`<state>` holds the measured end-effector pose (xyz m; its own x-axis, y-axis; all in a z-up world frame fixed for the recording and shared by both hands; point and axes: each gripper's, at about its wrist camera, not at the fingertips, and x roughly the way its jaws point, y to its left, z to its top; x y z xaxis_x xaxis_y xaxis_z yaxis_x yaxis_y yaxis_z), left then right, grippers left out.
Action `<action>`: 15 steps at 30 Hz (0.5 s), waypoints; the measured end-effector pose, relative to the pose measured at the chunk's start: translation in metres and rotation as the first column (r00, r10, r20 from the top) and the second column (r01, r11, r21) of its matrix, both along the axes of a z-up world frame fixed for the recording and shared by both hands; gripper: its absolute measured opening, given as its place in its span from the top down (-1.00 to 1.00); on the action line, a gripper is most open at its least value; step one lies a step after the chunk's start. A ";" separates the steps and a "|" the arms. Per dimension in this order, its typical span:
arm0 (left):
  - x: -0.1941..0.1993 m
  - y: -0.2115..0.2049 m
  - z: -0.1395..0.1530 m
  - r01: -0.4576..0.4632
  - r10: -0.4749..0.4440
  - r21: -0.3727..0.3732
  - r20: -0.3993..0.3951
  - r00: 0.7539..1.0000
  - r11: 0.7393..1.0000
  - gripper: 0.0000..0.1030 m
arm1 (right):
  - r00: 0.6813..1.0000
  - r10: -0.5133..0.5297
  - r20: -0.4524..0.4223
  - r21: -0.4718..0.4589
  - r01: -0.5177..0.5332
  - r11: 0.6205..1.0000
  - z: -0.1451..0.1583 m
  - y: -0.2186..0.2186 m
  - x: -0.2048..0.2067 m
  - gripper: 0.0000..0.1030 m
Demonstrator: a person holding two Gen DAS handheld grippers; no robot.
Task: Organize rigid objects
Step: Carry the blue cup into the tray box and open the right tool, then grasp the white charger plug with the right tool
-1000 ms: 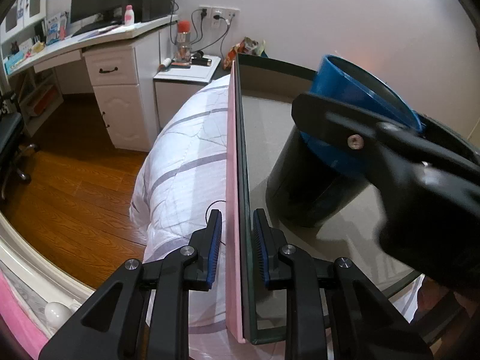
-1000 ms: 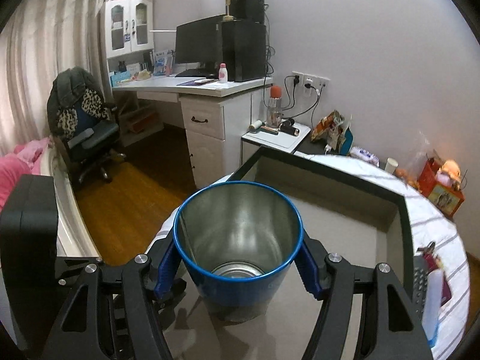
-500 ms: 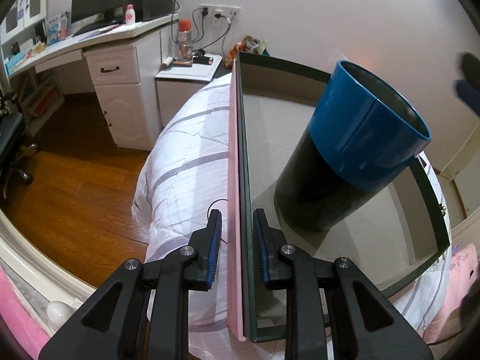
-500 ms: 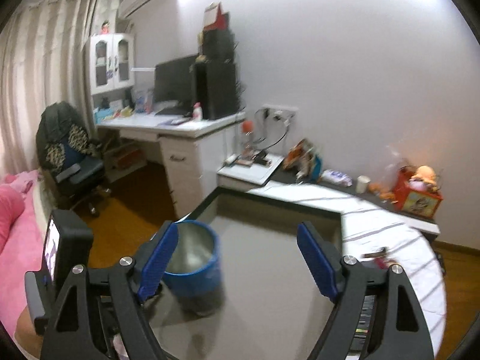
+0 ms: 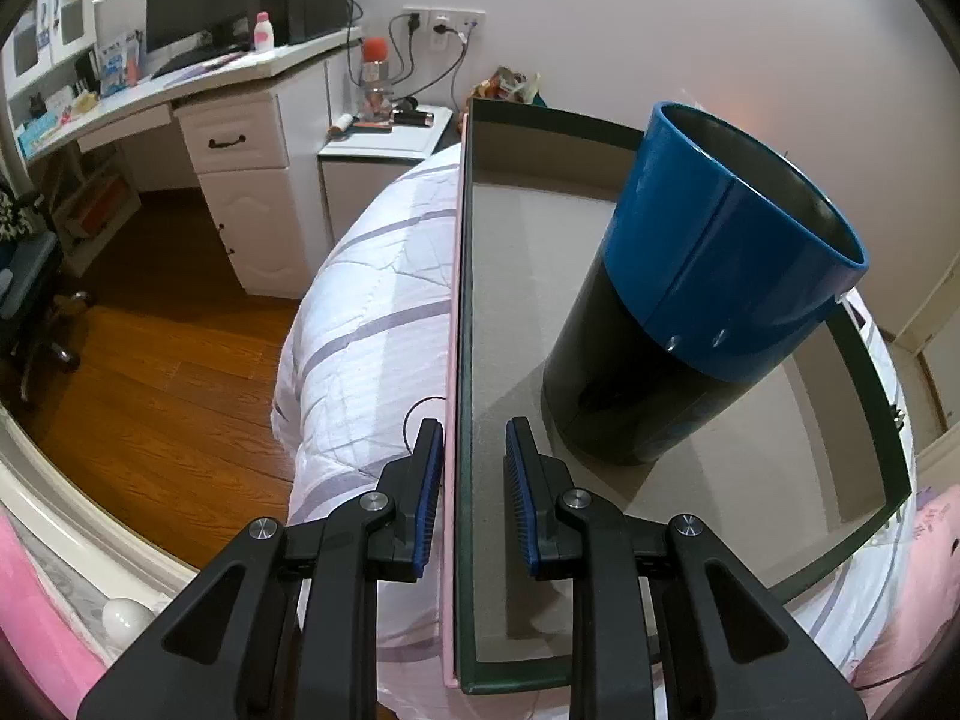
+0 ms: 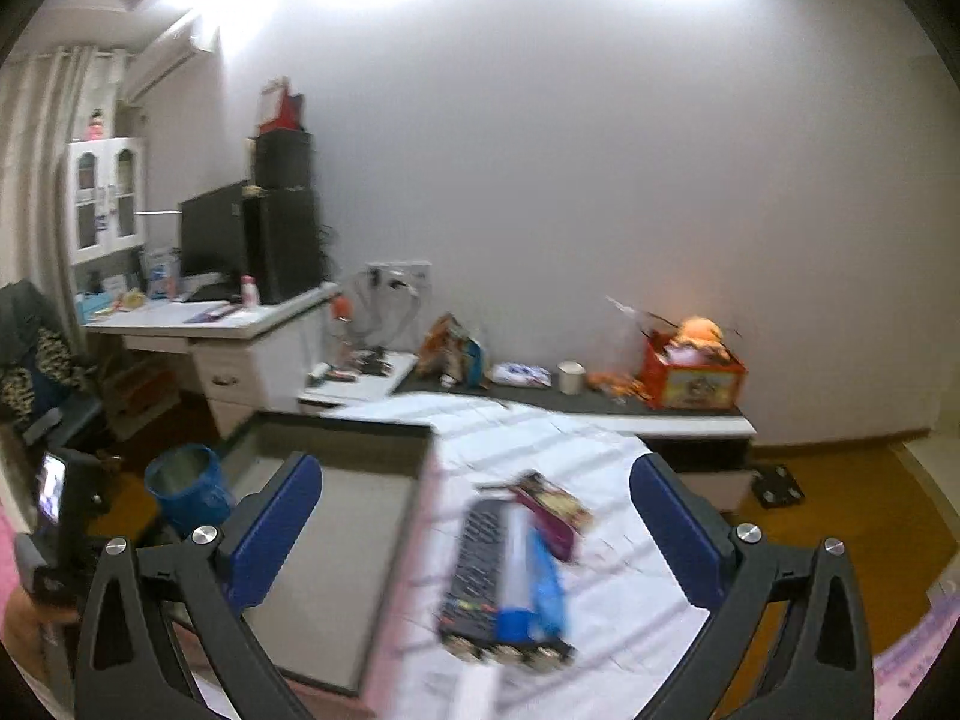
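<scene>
A shallow box, pink outside with a dark green rim and a grey floor, lies on the bed. My left gripper is shut on its left side wall. A metal can with a blue upper band and a black base stands upright inside the box, free of any gripper. In the blurred right wrist view the can and box sit at the left. My right gripper hangs over the quilt with its jaws opening and nothing gripped. Below it lie a black remote, a blue tube and a purple packet.
The white striped quilt covers the bed. Beyond it are a white nightstand, a desk with a monitor, and a wooden floor. A low dark shelf along the wall carries a cup, snack bags and an orange box.
My right gripper let go of the can, drew back and swung right over the quilt, its jaws spreading wider. The can stays upright in the box. My left gripper has not moved.
</scene>
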<state>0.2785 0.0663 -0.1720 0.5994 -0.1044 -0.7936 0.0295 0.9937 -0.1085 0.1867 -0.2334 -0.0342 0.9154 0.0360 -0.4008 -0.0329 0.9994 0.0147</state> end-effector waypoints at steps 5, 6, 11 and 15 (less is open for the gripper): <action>0.000 -0.002 0.000 -0.004 0.005 0.009 -0.003 1.000 1.000 0.59 | 0.995 -0.064 -0.080 -0.037 0.061 0.997 -0.032 -0.010 0.001 -1.00; 0.000 -0.002 0.000 -0.005 0.005 0.010 -0.002 1.000 1.000 0.58 | 0.994 -0.065 -0.090 -0.040 0.062 0.997 -0.038 -0.015 0.000 -1.00; -0.001 -0.003 0.000 -0.005 0.005 0.007 -0.003 1.000 1.000 0.55 | 0.987 -0.052 -0.150 -0.051 0.045 0.998 -0.076 -0.013 -0.006 -1.00; 0.000 -0.003 0.000 -0.005 0.005 0.009 -0.003 1.000 1.000 0.55 | 0.975 -0.057 -0.217 -0.013 0.055 0.998 -0.101 -0.021 -0.007 -1.00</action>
<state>0.2786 0.0629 -0.1721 0.5976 -0.0946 -0.7962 0.0241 0.9947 -0.1001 0.1797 -0.2543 -0.1347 0.8069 -0.0161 -0.5904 0.0262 0.9996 0.0084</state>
